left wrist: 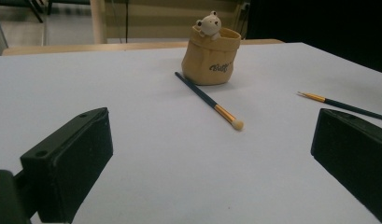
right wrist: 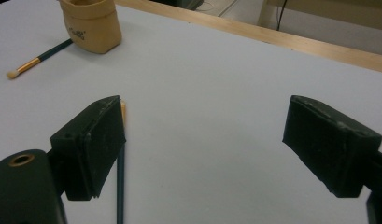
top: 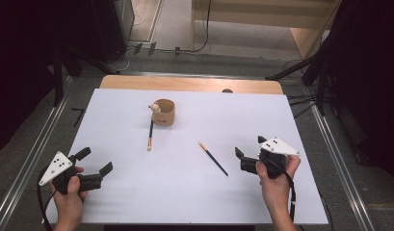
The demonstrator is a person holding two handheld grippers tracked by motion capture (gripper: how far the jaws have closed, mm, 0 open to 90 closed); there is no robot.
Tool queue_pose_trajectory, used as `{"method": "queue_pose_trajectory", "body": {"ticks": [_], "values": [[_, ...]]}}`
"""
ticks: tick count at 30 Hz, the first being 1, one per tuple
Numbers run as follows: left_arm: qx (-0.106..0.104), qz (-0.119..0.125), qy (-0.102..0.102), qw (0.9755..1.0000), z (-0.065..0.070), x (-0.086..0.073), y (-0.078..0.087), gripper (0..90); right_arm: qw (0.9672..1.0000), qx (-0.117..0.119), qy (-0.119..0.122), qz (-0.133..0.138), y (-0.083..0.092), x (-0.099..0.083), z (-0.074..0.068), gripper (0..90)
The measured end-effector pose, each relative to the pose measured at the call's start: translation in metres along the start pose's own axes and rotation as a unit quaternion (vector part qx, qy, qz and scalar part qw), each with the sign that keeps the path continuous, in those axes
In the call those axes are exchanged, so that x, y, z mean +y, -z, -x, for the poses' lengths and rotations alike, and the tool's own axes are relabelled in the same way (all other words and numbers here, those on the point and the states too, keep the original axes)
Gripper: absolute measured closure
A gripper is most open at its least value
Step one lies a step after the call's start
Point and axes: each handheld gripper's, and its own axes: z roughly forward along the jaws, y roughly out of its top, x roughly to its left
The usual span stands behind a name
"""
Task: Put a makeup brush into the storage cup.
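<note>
Brush (top: 213, 158), thin stiff dark handle, gold ferrule, lying loose on the table (top: 137, 192) just left of the right gripper (top: 239, 160), whose jaws stand apart and empty: likely light, slick, apt to roll; best pinched mid-handle; left gripper (top: 95, 161) likewise spread, holding nothing.

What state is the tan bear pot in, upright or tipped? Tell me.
Upright. The tan bear pot stands on its base on the white table, mouth facing up, the bear figure at its rim.
</note>
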Motion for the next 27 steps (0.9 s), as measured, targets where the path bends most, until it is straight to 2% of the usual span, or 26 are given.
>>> {"method": "queue_pose_trajectory", "body": {"ticks": [5, 14, 25, 27], "values": [[-0.002, 0.0, -0.003, 1.0, 0.001, 0.0, -0.001, 0.0, 1.0, 0.003, 0.004, -0.007, -0.01, 0.007, -0.005, 13.3], [-0.004, -0.001, -0.002, 1.0, 0.001, 0.0, -0.001, 0.0, 0.9991, 0.033, 0.006, -0.027, -0.025, 0.021, -0.017, 15.3], [-0.008, 0.0, -0.007, 0.9999, 0.0, 0.0, 0.0, 0.0, 0.9959, 0.047, 0.041, -0.065, -0.041, 0.039, -0.032, 18.8], [-0.008, 0.002, -0.005, 1.0, -0.001, 0.001, 0.001, 0.0, 0.9956, 0.048, 0.041, -0.068, -0.042, 0.039, -0.033, 19.0]]}}
